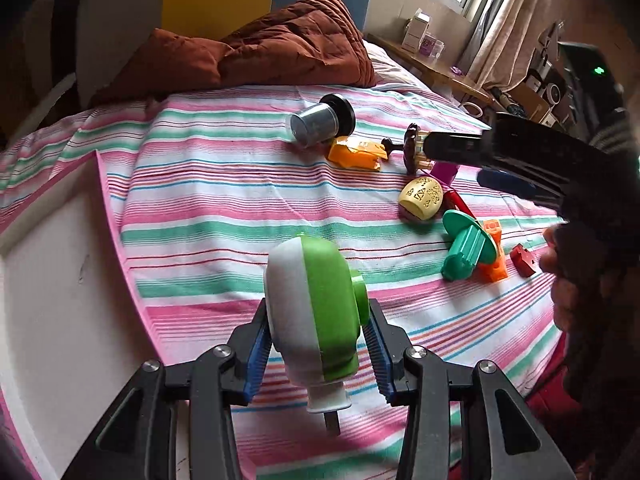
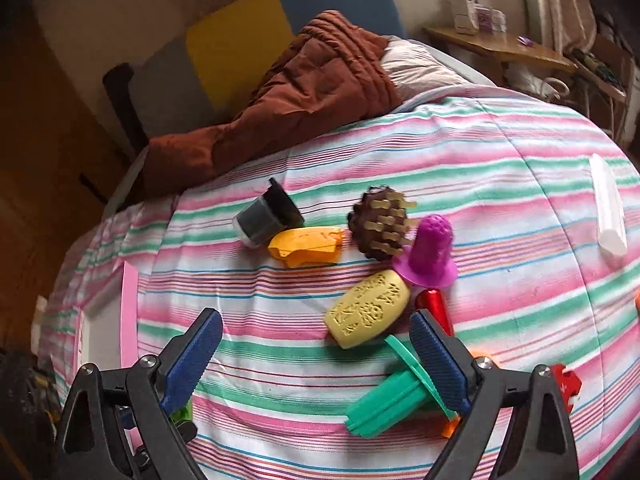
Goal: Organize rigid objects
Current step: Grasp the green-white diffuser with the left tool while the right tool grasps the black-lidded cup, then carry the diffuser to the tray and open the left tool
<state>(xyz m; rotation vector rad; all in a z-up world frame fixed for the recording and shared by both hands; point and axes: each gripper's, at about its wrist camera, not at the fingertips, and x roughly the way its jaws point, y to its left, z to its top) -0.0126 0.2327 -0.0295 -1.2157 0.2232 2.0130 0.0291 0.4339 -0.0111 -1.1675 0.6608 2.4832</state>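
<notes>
My left gripper (image 1: 318,320) is shut on a green-and-white rounded toy (image 1: 316,280) and holds it upright just above the striped bedspread (image 1: 224,200). My right gripper (image 2: 316,344) is open over the bedspread with nothing between its fingers. Just ahead of it lies a yellow embossed block (image 2: 368,308). A green flanged piece (image 2: 392,396) lies partly under its right finger. Further off are an orange piece (image 2: 306,246), a grey-and-black cylinder (image 2: 266,216), a brown pegged brush (image 2: 380,228), a purple cone (image 2: 430,252) and a red piece (image 2: 434,304).
A white box with a pink rim (image 1: 52,264) sits at the left edge of the bed. A brown quilt (image 1: 280,48) is heaped at the head. A white bar (image 2: 608,212) lies far right, a red block (image 1: 522,260) near a hand (image 1: 560,256).
</notes>
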